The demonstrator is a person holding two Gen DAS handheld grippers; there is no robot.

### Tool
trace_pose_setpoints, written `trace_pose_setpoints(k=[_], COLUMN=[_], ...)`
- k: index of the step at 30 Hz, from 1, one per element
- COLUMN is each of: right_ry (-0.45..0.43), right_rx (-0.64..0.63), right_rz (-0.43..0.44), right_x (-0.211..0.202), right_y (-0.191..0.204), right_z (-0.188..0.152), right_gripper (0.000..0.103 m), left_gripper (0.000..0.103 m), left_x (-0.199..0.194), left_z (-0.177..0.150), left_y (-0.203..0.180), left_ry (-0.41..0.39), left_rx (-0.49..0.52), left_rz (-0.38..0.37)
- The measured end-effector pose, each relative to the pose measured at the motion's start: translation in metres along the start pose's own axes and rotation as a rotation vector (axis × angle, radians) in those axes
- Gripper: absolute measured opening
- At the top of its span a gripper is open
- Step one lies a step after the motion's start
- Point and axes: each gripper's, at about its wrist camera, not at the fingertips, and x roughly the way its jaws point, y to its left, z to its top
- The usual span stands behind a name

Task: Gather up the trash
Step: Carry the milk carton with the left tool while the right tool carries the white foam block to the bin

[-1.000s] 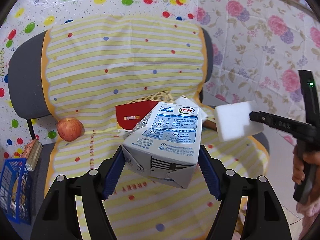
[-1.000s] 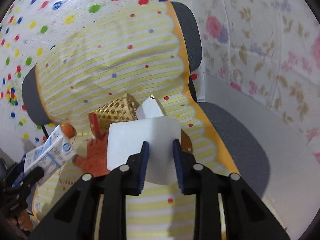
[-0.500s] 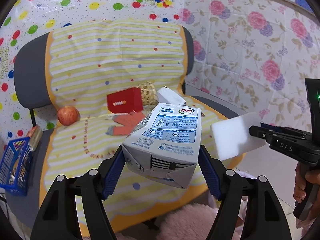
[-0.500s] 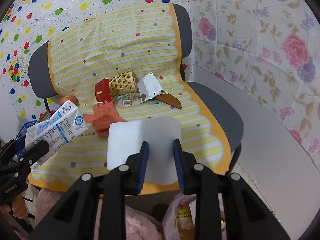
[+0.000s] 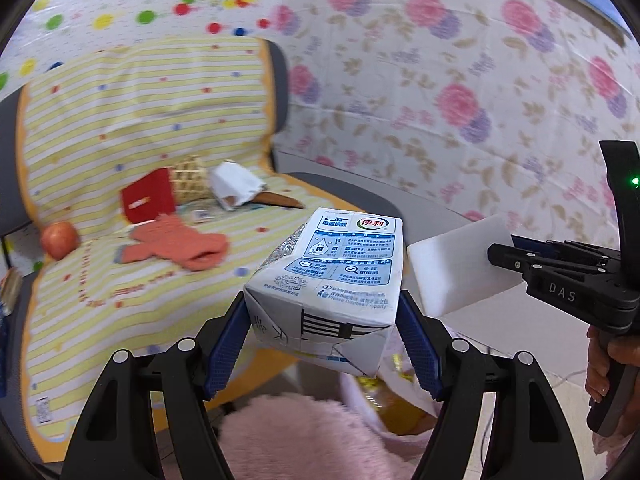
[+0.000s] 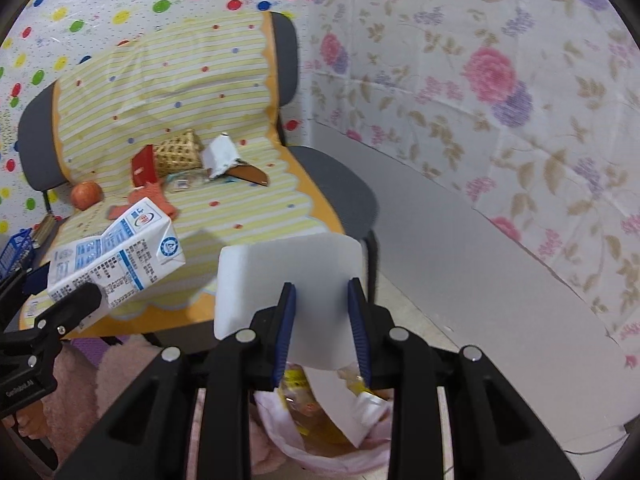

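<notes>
My left gripper is shut on a blue-and-white milk carton, held tilted in the air off the chair's front edge; the same carton shows at the left of the right wrist view. My right gripper is shut on a white foam block, which hangs just right of the carton as the foam block in the left wrist view. Under the block lies an open pinkish-white trash bag holding yellow wrappers.
A chair with a yellow striped cover holds a red box, a woven basket, crumpled white paper, an orange cloth and an apple. A pink fluffy rug lies below. A floral wall stands at the right.
Both grippers have drawn back from the chair and swung right, each still holding its item. The chair looks smaller and the trash bag and rug have come into view below.
</notes>
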Motion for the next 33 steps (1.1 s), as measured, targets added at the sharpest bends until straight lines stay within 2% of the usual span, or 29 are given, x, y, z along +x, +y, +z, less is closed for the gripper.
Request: trace_pose_setpoints(k=[4,13,23,24,25,26,27,33], right_ry=[0.009,0.025,0.082,0.091,0.106,0.11,0.116,0.118], right_rx=[0.03,0.08,0.1,0.095,0.088,0.085,0.082,0.085], right_rz=[-0.072,-0.162,-0.135,-0.127,-0.12,-0.114,-0.111,-0.107], right_x=[-0.008,-0.019,0.02,0.027,0.034,0.038,0.043,0.039], right_y=[-0.024,-0.061,-0.075,-0.075,-0.074,-0.072,-0.072,-0.071], right_z=[-0.014,-0.038,-0.044,-0.043,-0.043,-0.043,-0.044,-0.044], right_gripper=[0.027,0.028,0.03,0.032,0.038,0.048,0.053,0.055], left_gripper=[0.072,0.072,0.076,0.077,0.081,0.086,0.087,0.087], left_x=[0.013,0.04,0.088,0.094,0.098,0.101,0.102,0.091], left_z=[-0.001,-0.004,0.002,0.003,0.003,0.002,0.002,0.007], left_y=[-0.024,-0.07,-0.084,-0.084,-0.083,-0.081,-0.078,-0.047], left_ry=[0.022,0.061,0.146,0.16,0.169,0.176,0.179,0.172], left_rx=[0.041,0.122,0.137,0.129,0.12,0.107,0.095,0.039], left_rz=[-0.053,-0.131,-0.136,-0.141,-0.145,-0.141,-0.135,-0.084])
